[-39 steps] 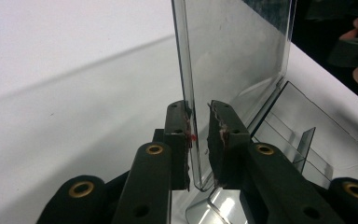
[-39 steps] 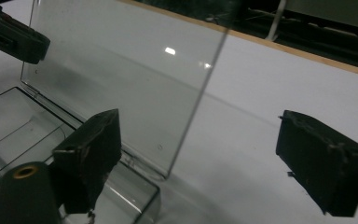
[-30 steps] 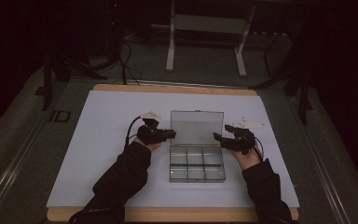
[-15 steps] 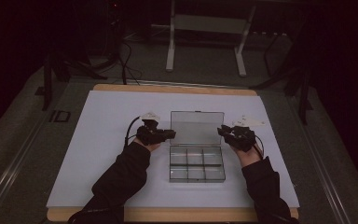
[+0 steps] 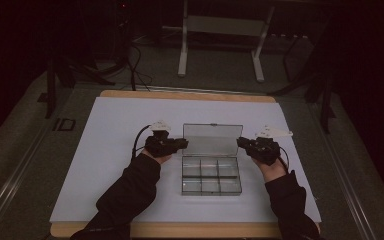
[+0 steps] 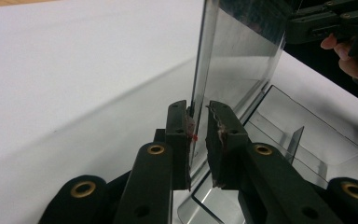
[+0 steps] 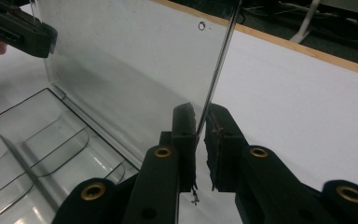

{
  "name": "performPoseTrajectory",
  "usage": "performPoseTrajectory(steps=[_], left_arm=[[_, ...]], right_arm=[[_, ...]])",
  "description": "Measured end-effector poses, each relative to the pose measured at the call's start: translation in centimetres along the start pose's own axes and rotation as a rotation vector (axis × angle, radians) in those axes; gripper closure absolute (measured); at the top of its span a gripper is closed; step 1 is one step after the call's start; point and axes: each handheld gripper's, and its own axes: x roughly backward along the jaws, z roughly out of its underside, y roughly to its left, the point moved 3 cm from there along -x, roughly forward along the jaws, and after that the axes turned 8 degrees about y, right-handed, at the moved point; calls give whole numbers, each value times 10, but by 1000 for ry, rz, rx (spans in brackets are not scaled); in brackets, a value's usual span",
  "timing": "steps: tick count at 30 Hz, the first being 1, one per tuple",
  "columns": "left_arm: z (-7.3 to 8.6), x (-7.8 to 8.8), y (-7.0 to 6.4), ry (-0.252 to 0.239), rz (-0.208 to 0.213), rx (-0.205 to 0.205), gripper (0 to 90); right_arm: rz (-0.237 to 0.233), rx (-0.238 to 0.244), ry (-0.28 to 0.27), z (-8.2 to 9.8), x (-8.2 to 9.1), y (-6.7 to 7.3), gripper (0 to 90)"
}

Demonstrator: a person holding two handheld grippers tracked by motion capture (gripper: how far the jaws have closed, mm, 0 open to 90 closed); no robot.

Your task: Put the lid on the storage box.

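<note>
A clear plastic compartment box (image 5: 211, 192) lies open in the middle of the white sheet, its lid (image 5: 212, 139) standing upright at the far side. My left gripper (image 5: 184, 144) is at the lid's left edge. In the left gripper view the jaws (image 6: 196, 116) straddle the lid (image 6: 237, 51): one pad touches it, while a thin gap separates the other. My right gripper (image 5: 240, 142) is at the lid's right edge. Its jaws (image 7: 200, 119) are pressed on the lid (image 7: 135, 60). The box's compartments (image 7: 37, 140) hold nothing.
The white sheet (image 5: 105, 150) covers a wooden table whose edge (image 5: 180, 230) runs along the front. Behind the table are a dark floor, cables (image 5: 130, 65) and a metal frame's legs (image 5: 220, 50). Each hand's cable trails beside its gripper.
The right gripper has crept slightly toward the lid's right edge. The left gripper, the lid and the box stay where they were.
</note>
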Motion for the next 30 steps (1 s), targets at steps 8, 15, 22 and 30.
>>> performPoseTrajectory(steps=[8, 15, 22, 30], left_arm=[[4, 9, -6, -3, -10, -20, 802], [8, 14, -12, 6, -14, -46, 811], [13, 18, -19, 25, -11, -72, 811], [19, 21, -24, 37, -8, -88, 808]], right_arm=[[-22, 30, -10, 5, 9, 5, 823], [-41, 49, -14, 11, 15, 10, 820], [-58, 70, -16, 20, 20, 13, 822], [-74, 104, -20, 28, 23, 16, 823]])
